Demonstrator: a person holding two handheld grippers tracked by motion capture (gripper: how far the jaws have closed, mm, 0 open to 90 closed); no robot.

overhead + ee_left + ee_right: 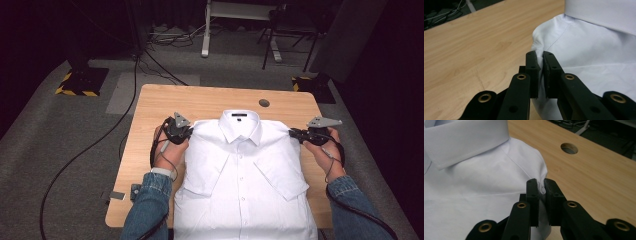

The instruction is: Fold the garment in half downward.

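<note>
While the white shirt lies on the table, its hem cut off near, left gripper and right gripper each pinch a shoulder fold.

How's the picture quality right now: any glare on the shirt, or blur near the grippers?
High view: white shirt looks bright, slightly washed out; room behind dark. Left gripper view: left gripper sharp, table softens farther off. Right gripper view: right gripper crisp, table hole slightly soft.
</note>
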